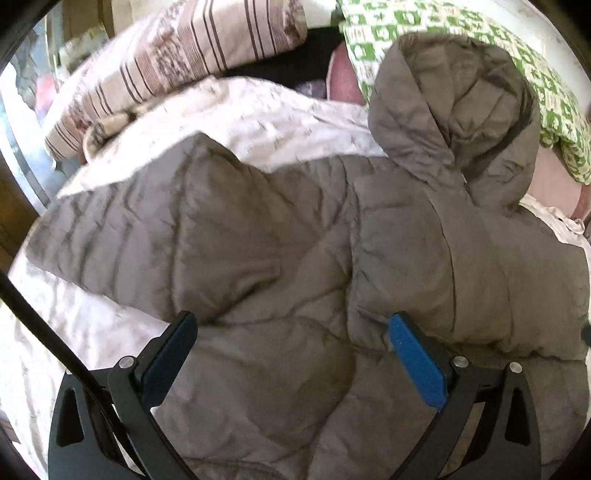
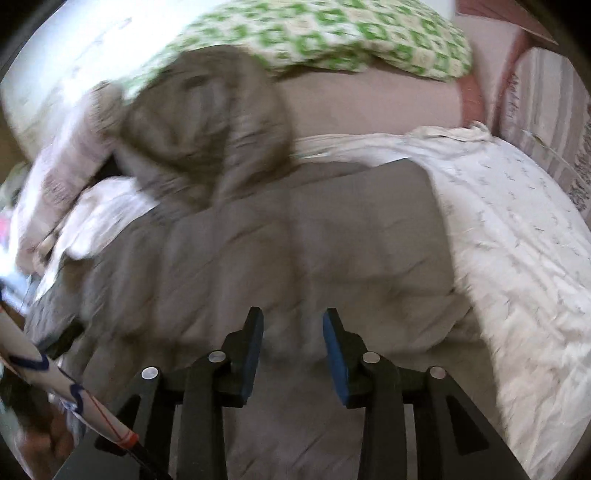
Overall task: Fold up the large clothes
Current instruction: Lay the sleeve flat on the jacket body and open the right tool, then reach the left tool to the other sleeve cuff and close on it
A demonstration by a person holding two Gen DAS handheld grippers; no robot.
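A grey-brown quilted hooded jacket [image 1: 295, 240] lies spread on the white bedcover, hood [image 1: 454, 110] toward the far right, one sleeve [image 1: 110, 229] folded across at the left. My left gripper [image 1: 291, 325] is wide open just above the jacket's body, holding nothing. In the right wrist view the jacket [image 2: 295, 240] fills the middle, hood [image 2: 207, 125] at the far left, the picture blurred. My right gripper [image 2: 293, 321] is partly open above the jacket's lower part, with nothing between its fingers.
The white patterned bedcover [image 1: 258, 118] lies under the jacket and shows at the right in the right wrist view [image 2: 517, 229]. A striped pillow [image 1: 177, 62] and a green-patterned pillow [image 1: 461, 33] lie at the bed's head. A black cable [image 1: 44, 332] crosses the lower left.
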